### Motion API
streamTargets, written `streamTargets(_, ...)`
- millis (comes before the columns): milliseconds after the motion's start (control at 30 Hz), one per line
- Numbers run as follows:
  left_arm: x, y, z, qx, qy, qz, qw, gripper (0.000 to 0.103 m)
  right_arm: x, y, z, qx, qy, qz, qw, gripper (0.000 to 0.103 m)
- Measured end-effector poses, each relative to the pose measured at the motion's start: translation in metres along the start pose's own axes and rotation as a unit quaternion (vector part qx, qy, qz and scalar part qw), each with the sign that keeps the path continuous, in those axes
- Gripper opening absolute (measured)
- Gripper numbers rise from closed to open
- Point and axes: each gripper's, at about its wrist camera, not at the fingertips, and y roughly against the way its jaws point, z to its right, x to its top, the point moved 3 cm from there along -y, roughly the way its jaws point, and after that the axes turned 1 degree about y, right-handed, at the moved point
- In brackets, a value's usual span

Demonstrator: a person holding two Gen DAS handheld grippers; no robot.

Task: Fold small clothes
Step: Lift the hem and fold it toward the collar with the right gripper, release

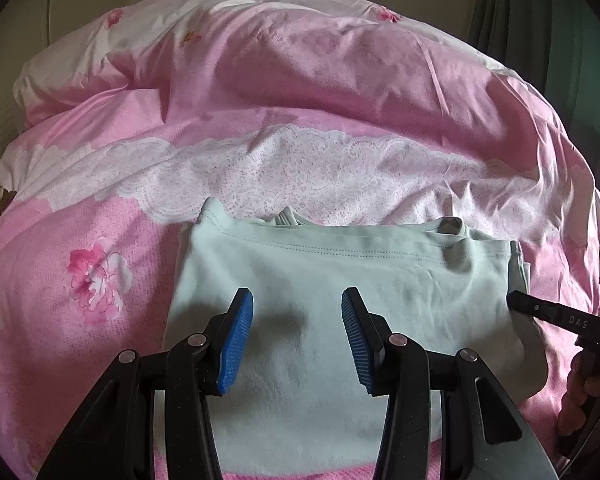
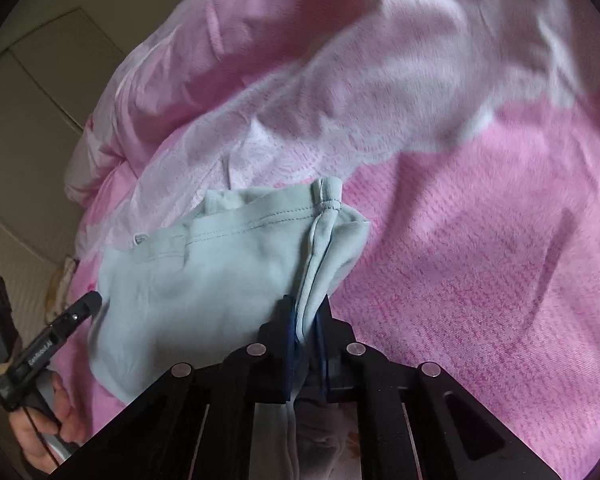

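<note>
A small pale green garment lies partly folded on the pink bed cover, its stitched hem facing away from me. My left gripper hovers over the garment's near half, its blue pads open with only flat cloth below them. My right gripper is shut on the garment's right edge, where several layers of cloth are bunched between the pads. In the left wrist view one of the right gripper's fingers shows at that right edge. A hand holds the left gripper's handle.
A pink floral duvet is heaped up behind the garment, with a white lace-print band in front of it. Flat pink cover spreads to the right. A pale cupboard stands at the left, a green curtain at the far right.
</note>
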Motion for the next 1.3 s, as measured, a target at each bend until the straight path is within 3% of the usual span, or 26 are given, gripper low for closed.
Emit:
streamTargets(233,0.001,0.017,-0.012,-0.001,0.007,0.008,0.9999,0.046,0.005,0.029,-0.034,-0.007,0.023,0.027,0.999,0.009)
streamTargets(533,0.005,0.056,-0.054,-0.003,0.025,0.029,0.9993,0.046,0.02,0.049,-0.117,-0.009,0.07,0.039,0.997,0.009)
streamTargets(833,0.01,0.09,-0.126,0.019,0.055,0.049,0.9971,0.046,0.017,0.007,-0.213,-0.031,0.1,0.024,0.994,0.009)
streamTargets(967,0.008,0.097,-0.148,0.026,0.063,0.049,0.9964,0.046,0.006,-0.033,-0.258,-0.059,0.129,0.004,0.99,0.009)
streamTargets(1167,0.001,0.104,-0.169,0.036,0.068,0.047,0.996,0.046,-0.022,-0.096,-0.289,-0.094,0.155,-0.047,0.982,0.009)
streamTargets(1300,-0.003,0.107,-0.176,0.04,0.069,0.046,0.9957,0.046,-0.032,-0.106,-0.294,-0.083,0.168,-0.061,0.98,0.011)
